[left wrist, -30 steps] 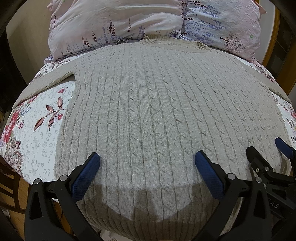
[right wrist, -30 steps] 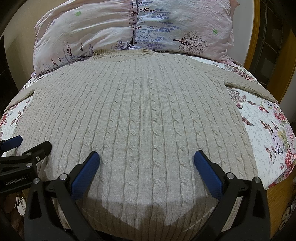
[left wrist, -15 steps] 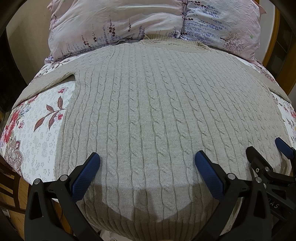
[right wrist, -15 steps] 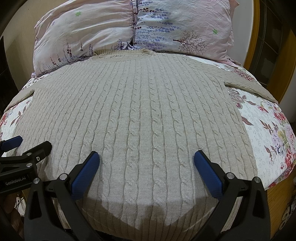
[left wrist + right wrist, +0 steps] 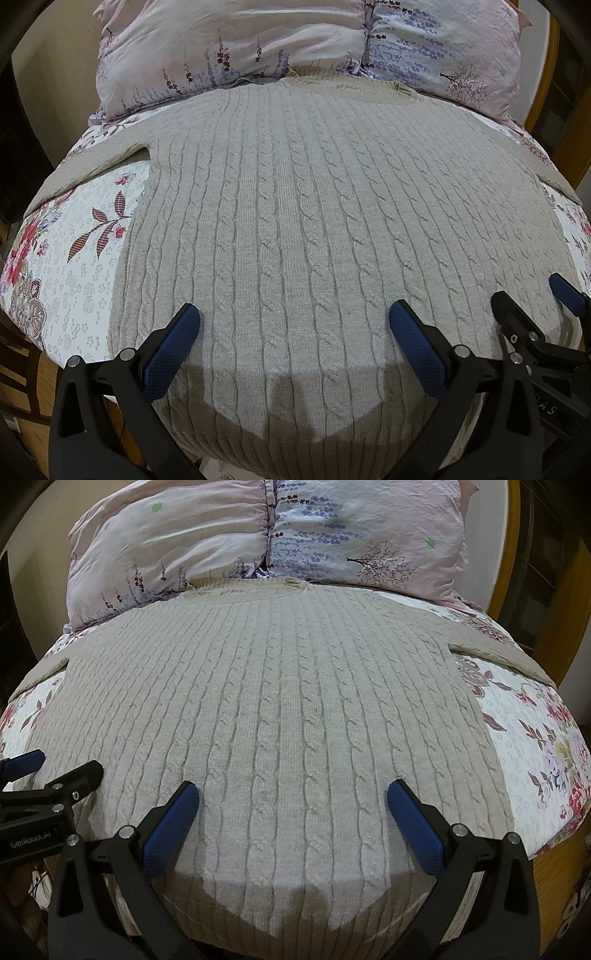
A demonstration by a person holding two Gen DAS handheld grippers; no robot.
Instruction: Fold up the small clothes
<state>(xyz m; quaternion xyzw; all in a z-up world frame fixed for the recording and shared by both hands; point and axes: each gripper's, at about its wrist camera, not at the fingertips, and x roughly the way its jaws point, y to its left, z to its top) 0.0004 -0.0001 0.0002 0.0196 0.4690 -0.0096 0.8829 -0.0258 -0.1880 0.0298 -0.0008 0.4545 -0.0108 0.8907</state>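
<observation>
A beige cable-knit sweater (image 5: 295, 206) lies flat on the bed, neckline toward the pillows, sleeves spread to both sides; it also fills the right wrist view (image 5: 280, 709). My left gripper (image 5: 295, 339) is open and empty, hovering over the sweater's lower hem. My right gripper (image 5: 291, 816) is open and empty, also over the hem, just to the right of the left one. The right gripper shows at the right edge of the left wrist view (image 5: 532, 317). The left gripper shows at the left edge of the right wrist view (image 5: 55, 771).
Two floral pillows (image 5: 295, 48) sit at the head of the bed. The floral bedsheet (image 5: 74, 251) shows on both sides of the sweater (image 5: 532, 731). A wooden bed frame (image 5: 569, 602) stands at the right. The bed's front edge lies under my grippers.
</observation>
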